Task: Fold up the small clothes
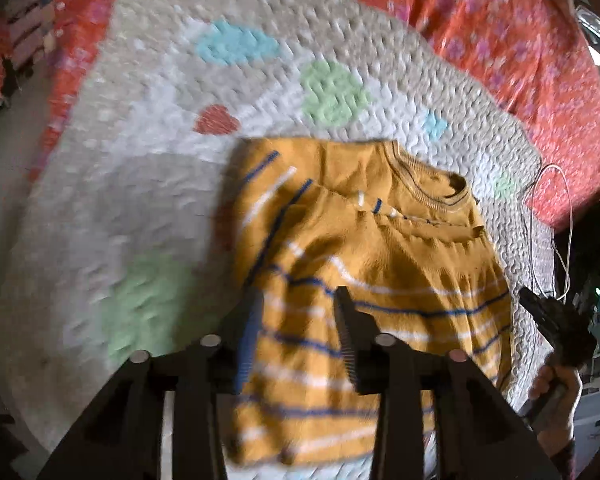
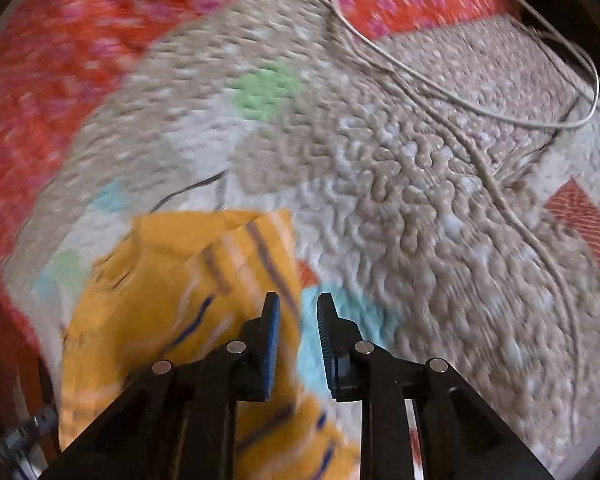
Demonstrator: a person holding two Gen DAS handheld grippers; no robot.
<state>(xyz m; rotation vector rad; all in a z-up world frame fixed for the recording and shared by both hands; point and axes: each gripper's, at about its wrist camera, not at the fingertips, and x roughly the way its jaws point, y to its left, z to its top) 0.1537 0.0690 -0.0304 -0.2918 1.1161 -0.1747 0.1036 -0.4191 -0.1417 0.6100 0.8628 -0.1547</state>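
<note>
With both grippers, left (image 1: 298,300) and right (image 2: 298,308), parted and holding nothing above the partly folded shirt (image 1: 360,264) on the quilt (image 1: 148,184), a careless pinch may catch the quilt or undo the sleeve fold.

Motion blur smears the striped shirt (image 2: 172,300); its hem runs off-frame.

Soft daylight, heavy motion blur.
Both fisheye views smear, worst on the quilt (image 2: 400,208); dark vignetted corners, edges bowed, no glare, faint shadows.
</note>
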